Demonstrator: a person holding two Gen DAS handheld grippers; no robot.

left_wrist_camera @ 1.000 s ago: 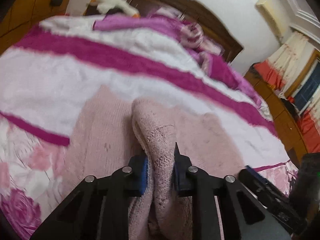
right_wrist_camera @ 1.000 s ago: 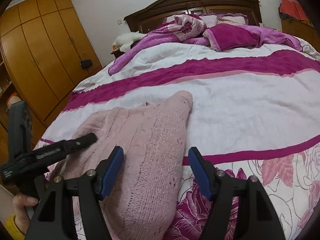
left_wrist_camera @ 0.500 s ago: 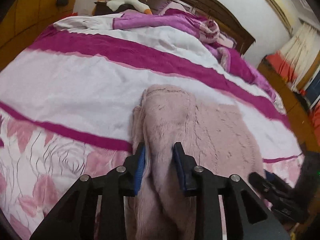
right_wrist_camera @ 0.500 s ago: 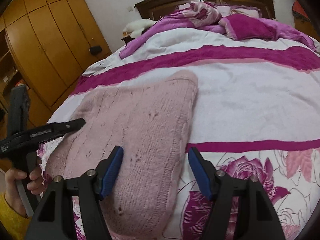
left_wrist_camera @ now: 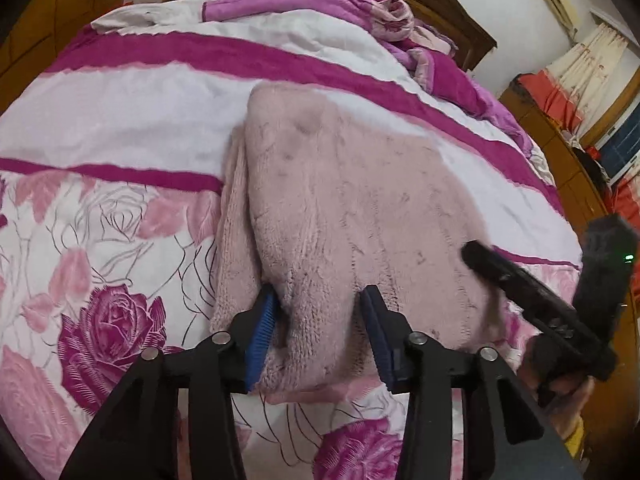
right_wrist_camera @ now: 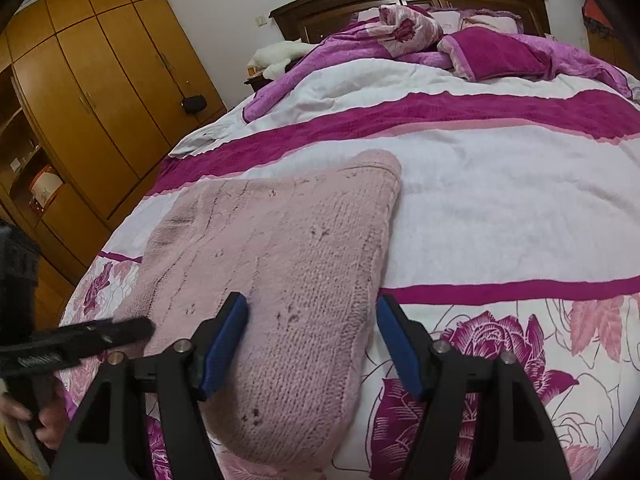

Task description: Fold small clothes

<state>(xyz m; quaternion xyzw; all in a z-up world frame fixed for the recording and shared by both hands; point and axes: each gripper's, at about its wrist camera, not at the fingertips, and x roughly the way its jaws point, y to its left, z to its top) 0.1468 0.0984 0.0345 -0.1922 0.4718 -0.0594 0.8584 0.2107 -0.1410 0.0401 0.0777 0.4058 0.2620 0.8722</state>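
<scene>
The pink knitted sweater [left_wrist_camera: 352, 208] lies on the bed [left_wrist_camera: 120, 120], over the white and magenta stripes of the cover. Its near end reaches onto the rose-printed band at the foot. It is folded lengthwise, with a thinner layer showing from under its left edge in the left wrist view.

The left tongs [left_wrist_camera: 320, 294] stand only a little apart at the near hem. A raised fold of the knit fills the gap, and both blue pads [left_wrist_camera: 260, 332] lie against it. The right tongs [right_wrist_camera: 312, 301] stand wide and grip nothing. One pad rests over the sweater [right_wrist_camera: 280, 264] and the other sits just past its right edge, above the bed cover [right_wrist_camera: 500, 208]. Each tool shows in the other's view, the right tongs [left_wrist_camera: 520, 288] near the sweater's right side and the left tongs [right_wrist_camera: 80, 336] at its left. A hand [right_wrist_camera: 44, 424] holds the left tool's grip.

The wooden wardrobe [right_wrist_camera: 100, 80] beside the bed has its doors closed. An open shelf unit at its left holds a pale round box [right_wrist_camera: 44, 192], whose contents cannot be seen. A crumpled quilt [right_wrist_camera: 500, 52] is bundled by the headboard.
</scene>
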